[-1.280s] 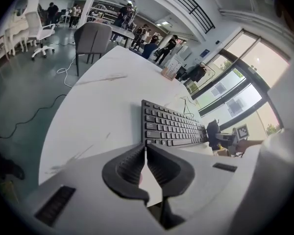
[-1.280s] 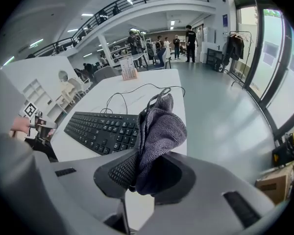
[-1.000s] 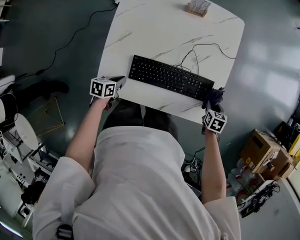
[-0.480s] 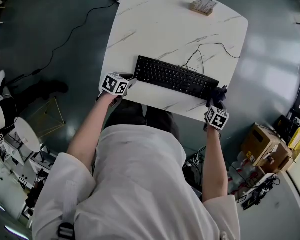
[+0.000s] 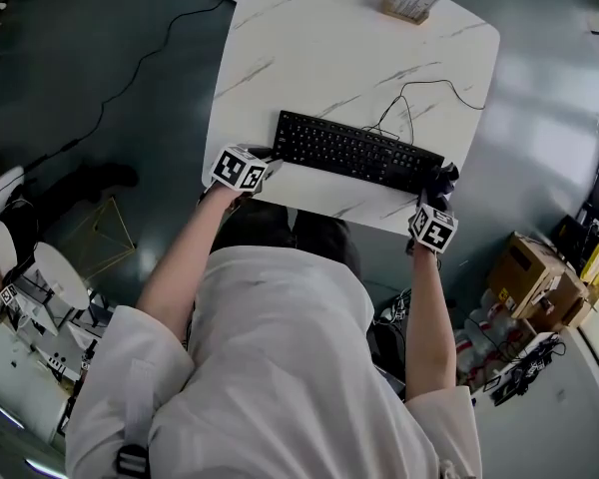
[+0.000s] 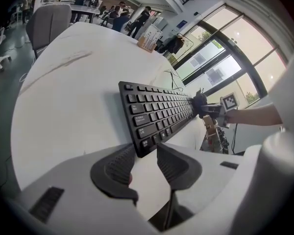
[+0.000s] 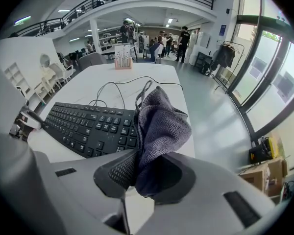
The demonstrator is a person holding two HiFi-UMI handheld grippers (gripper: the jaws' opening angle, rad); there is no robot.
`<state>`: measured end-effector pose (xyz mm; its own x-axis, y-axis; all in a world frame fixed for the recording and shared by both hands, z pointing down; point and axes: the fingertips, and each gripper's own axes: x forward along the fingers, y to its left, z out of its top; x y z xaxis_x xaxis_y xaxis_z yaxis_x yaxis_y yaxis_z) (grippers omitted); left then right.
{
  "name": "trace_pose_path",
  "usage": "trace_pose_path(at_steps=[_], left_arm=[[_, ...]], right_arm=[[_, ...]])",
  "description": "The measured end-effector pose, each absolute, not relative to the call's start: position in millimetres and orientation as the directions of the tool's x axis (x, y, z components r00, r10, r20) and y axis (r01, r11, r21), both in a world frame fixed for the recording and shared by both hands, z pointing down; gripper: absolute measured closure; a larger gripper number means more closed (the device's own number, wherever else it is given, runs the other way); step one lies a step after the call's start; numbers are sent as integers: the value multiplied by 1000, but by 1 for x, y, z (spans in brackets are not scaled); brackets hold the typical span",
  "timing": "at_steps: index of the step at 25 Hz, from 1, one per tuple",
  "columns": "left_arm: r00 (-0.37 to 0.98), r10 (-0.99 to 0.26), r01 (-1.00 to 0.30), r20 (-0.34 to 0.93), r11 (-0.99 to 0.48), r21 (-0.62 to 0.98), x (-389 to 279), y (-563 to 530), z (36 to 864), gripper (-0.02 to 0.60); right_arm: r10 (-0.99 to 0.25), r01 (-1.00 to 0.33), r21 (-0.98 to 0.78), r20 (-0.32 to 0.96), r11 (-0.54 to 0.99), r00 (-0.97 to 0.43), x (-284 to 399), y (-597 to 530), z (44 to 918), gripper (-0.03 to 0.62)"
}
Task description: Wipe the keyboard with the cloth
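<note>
Your right tool [image 7: 142, 163] is clamped on the cloth [image 7: 161, 124], which bunches out of the jaws as a grey wad. It hangs at the right end of the keyboard [image 5: 359, 153], close over the outermost keys. Whether it already touches them is hard to tell.

The keyboard lies slantwise near the front edge of the white marbled surface [image 5: 319, 58], and its cable [image 5: 419, 93] loops away behind it. Your left tool [image 6: 144, 151] has just been opening its jaws. They stand apart with nothing gripped, and the keyboard's near left corner sits right at the gap.

The wipe looks about to begin, so set it up well:

- **Steady the board.** Use the left tool on that corner. Close gently on the frame's edge or press beside it, not on the keys, so the board does not slide toward the surface's edge when the cloth drags.
- **Bring the cloth down.** Lower the right tool until the cloth, not the hard tips, meets the keys. The wad sticks out past the jaws, so tilt the tool to lay its broad side flat.
- **Wipe along the rows.** Draw the cloth toward the left end in long, even passes, light enough that no key is hammered.
- **Watch two things.** Steer the cloth clear of the cable at the back, and see that the grip on the cloth does not loosen.
</note>
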<state>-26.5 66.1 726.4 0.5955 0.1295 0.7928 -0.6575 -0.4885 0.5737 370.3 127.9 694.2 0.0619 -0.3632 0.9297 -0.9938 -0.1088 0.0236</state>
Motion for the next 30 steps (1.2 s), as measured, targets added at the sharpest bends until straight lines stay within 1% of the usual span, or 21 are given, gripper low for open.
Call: trace_pose_path(at_steps=[7,14,16,19,21,25,30], left_arm=[[604,151,-639,783,-496,588,-27,65,725,445],[627,172,-614,760,-491,618,-26,65,725,445],[634,176,-608,753,-488,626,-25,65,724,445],[641,184,-600,745,-486,636,-25,65,723,445],[648,189,-593,738,-484,644,-25,64,724,445],[654,202,-580,729,-484,655,-25,66,722,445],[658,214,-567,722,-490,662,-25,67,722,445]], right_arm=[[-374,-989,-8,926,-144,47,342,122,693,496],[-372,-996,-39,928,-75,-8,295,110,695,496],[-364,-997,-30,931,-70,-2,285,108,695,496],[-351,-994,-17,936,-104,21,283,105,695,496],[-350,-995,-38,937,-92,-3,276,103,694,496],[-343,-996,-89,935,8,-86,239,98,693,496],[-359,-992,-129,926,-18,-114,200,90,694,496]])
